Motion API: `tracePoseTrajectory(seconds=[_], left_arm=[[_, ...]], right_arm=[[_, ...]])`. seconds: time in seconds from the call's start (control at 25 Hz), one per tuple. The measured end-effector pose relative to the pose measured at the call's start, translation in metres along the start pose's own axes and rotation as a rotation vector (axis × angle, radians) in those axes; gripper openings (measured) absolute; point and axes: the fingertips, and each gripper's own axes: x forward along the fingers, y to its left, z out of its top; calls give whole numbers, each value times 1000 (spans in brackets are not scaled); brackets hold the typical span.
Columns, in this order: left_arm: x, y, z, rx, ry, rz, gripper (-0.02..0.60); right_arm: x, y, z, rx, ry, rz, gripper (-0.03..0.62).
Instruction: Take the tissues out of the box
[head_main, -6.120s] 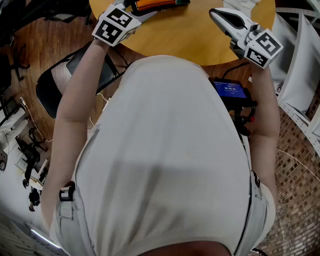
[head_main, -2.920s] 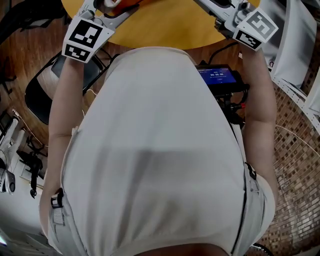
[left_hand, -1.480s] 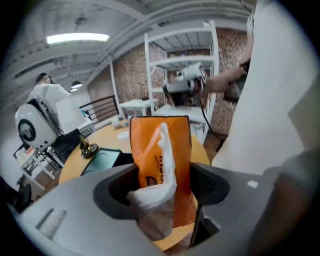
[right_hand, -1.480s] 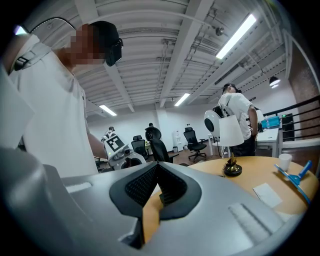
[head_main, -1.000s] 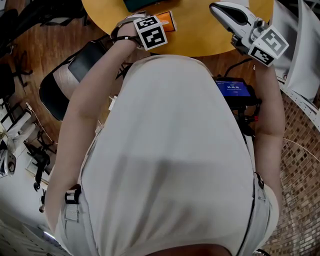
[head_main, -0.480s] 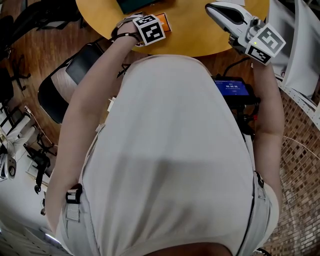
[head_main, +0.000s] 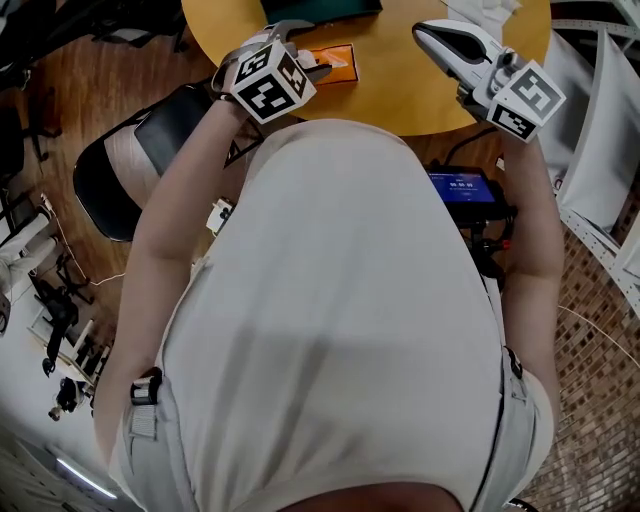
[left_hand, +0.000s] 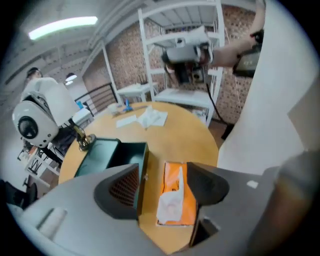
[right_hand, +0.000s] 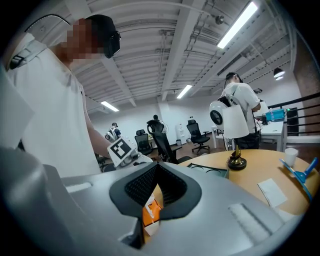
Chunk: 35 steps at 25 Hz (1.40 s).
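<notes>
- At far left of the head view, one dark chair (head_main: 125, 165) stands on the wood floor beside the round yellow table (head_main: 400, 95).
- Left gripper (left_hand: 164, 186): one marker cube (head_main: 265, 82) printed with black-and-white squares, no letters. Jaws are wide apart and closing. They hang above the tissue box, which shows between them, and the pads touch nothing.
- One teal case (left_hand: 107, 155), lid open, lies on the table just beside the tissue box.
- One orange tissue box (left_hand: 176, 175) lies flat near the table's near edge, with one white tissue (left_hand: 167, 206) standing out of its slot. Any print on it cannot be read.
- Across the table: one heap of loose white tissues (left_hand: 152, 118), number not countable, and one brass ornament (left_hand: 85, 141).
- Right gripper (right_hand: 156, 172): one marker cube (head_main: 525, 100), same square pattern. Jaws are closed tip to tip and grip nothing. It is held over the table's right part, well apart from the tissue box.
- One screen (head_main: 462, 185) at the person's waist has a blue display with writing too small to read.
</notes>
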Motion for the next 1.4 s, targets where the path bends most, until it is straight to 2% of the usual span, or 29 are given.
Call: tracePoseTrajectory(seconds=[0.08,0.2,0.24,0.28,0.4,0.48,0.64,0.84,1.4], left_arm=[[-26,6,24,-65,-170,31,243],[-54,12,38,-85,-296,76,238],[-62,13,43,-93,-351,79,217],[-71,14,50,-120,-426,73,189],[-104,19,73,-262,-686,54,2],[-122,24,82,-303,-787,64,0],[-133,26,83,-314,-826,76,0],[-141,30,78,-324,-830,98,0],[-138,31,74,-339,-820,104,0]], right_arm=[[3,3,3,-8,2,11,-2],[9,6,8,-18,1,21,-2],[10,6,9,-20,2,24,-2],[11,6,8,-21,3,27,-2],[10,7,6,-19,3,33,-2],[11,9,8,-18,0,40,-2],[11,14,19,-31,-25,54,-2],[12,18,27,-66,-54,67,-3],[14,18,26,-55,-49,79,-3]])
